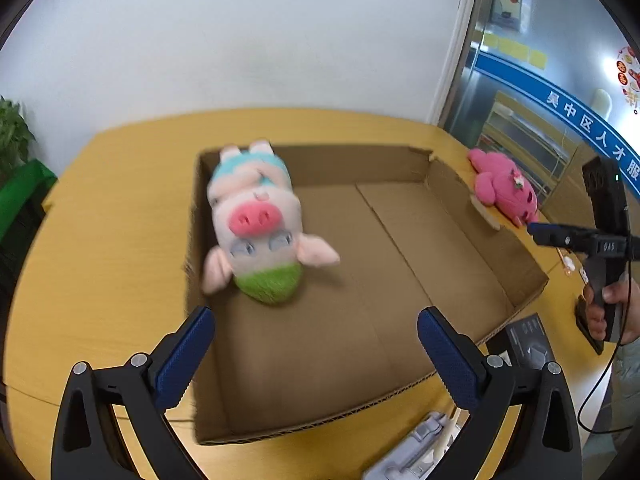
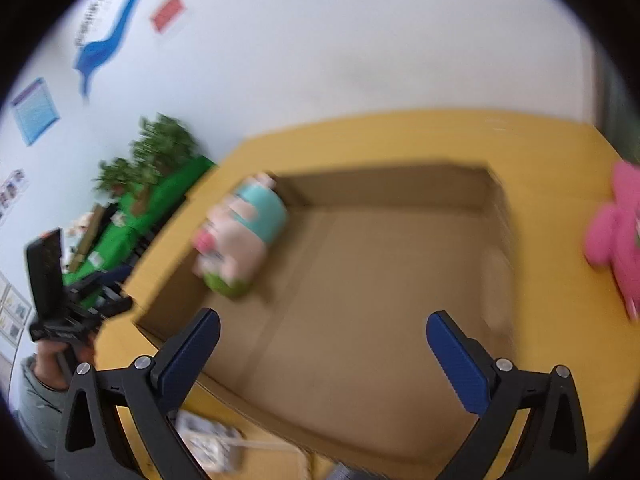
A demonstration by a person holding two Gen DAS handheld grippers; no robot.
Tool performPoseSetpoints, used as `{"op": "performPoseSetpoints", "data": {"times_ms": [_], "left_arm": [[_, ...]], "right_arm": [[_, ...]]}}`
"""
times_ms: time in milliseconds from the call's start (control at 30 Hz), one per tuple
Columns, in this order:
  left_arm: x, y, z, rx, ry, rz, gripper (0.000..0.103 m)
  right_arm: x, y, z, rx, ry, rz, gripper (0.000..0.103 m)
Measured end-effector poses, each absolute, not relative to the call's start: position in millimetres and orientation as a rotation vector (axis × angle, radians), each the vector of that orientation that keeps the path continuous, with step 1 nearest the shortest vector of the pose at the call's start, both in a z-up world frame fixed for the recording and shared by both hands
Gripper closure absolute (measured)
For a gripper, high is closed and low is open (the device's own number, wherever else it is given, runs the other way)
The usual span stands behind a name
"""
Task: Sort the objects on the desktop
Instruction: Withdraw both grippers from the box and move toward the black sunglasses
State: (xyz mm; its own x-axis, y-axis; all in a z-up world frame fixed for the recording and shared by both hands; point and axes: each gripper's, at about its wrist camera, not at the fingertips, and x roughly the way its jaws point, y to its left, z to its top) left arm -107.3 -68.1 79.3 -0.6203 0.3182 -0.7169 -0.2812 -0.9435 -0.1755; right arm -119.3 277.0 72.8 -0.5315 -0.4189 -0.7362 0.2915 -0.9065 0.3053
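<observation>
Pig plush [image 1: 256, 224] is lying in the cardboard box [image 1: 400, 168] by its left wall. Pink plush [image 1: 504, 186] sits on the desk [image 1: 120, 208] just outside. Left gripper [image 1: 316, 344] and right gripper [image 2: 322, 346] both have jaws wide apart, holding nothing.

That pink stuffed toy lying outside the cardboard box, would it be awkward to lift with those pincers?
Probably not. The pink plush toy looks soft and stuffed, so it should squash under the jaws rather than slip. Its limbs would likely flop. It seems light and lies flat on the yellow table, so it is unlikely to roll.
</observation>
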Motion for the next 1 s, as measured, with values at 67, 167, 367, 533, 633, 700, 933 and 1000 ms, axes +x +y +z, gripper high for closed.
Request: {"op": "performPoseSetpoints", "data": {"times_ms": [67,167,367,533,633,700,933,1000], "left_arm": [[-114,-66,57,-1.216,-0.098,2.566,0.001],[-115,-70,36,-1.27,-0.188,2.536,0.001],[-98,-62,27,-1.294,-0.141,2.553,0.001],[-77,-55,43,-1.259,-0.107,2.581,0.001],[-55,-50,64,-1.165,-0.062,2.619,0.001],[-40,-47,77,-1.097,-0.041,2.639,0.001],[10,-39,113,-0.918,-0.095,2.67,0.0],[23,-34,118,-0.863,-0.079,2.703,0.0]], "right_arm": [[-111,290,54,1.296,-0.206,-2.46,0.0],[-96,306,44,1.301,-0.252,-2.481,0.001],[-76,292,45,1.255,-0.138,-2.507,0.001],[-67,297,58,1.185,-0.294,-2.457,0.001],[-50,302,95,1.04,-0.39,-2.45,0.001],[-36,304,116,0.957,-0.466,-2.416,0.001],[-4,285,119,0.97,-0.543,-2.253,0.001],[0,292,114,0.951,-0.682,-2.163,0.001]]}}
